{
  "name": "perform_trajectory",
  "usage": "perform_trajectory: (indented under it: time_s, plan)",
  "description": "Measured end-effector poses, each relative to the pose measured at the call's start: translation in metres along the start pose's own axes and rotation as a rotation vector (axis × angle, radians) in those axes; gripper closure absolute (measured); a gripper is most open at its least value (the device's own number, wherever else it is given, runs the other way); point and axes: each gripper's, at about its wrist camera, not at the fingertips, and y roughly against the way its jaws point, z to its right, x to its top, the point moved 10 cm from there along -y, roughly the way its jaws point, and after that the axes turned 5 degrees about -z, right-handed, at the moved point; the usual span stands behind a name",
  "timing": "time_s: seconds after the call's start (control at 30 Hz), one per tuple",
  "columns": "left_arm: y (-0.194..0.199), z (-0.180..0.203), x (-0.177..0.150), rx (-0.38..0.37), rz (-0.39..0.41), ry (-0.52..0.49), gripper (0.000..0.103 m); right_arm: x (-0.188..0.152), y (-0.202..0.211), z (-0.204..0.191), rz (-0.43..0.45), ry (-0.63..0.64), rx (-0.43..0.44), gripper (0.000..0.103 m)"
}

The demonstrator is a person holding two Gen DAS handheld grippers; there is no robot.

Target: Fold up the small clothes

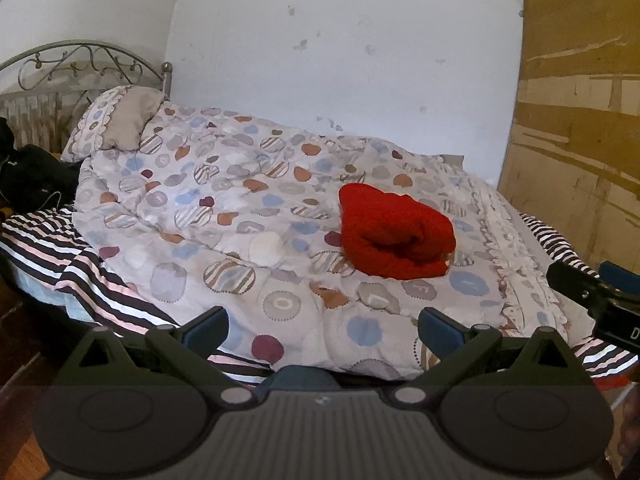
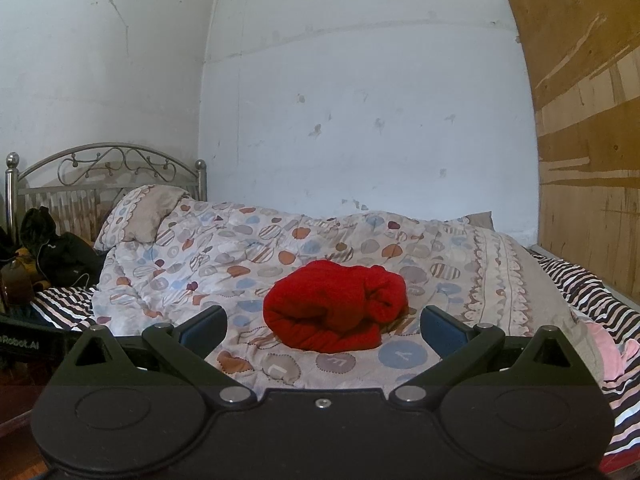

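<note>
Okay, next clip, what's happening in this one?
A person holds a two-finger gripper in each hand in front of a bed. A red garment lies bunched on the patterned comforter, and nothing touches it. The left gripper and the right gripper are both open and empty, held back from the garment. A pillow leans at the metal headboard, and a striped sheet shows at the bed's edges.

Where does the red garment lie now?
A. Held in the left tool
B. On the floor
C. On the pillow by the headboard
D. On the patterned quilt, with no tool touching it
D: the red garment lies bundled on the patterned quilt, and both open tools are apart from it.
</note>
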Motion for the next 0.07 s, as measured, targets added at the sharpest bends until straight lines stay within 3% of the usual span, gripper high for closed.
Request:
perform_trajectory:
  time_s: [0.07]
  plan:
    - [0.0003, -0.0005, -0.0005, 0.007, 0.001, -0.002, 0.0, -0.0002, 0.0002, -0.0002, -0.001, 0.0, 0.0, 0.0]
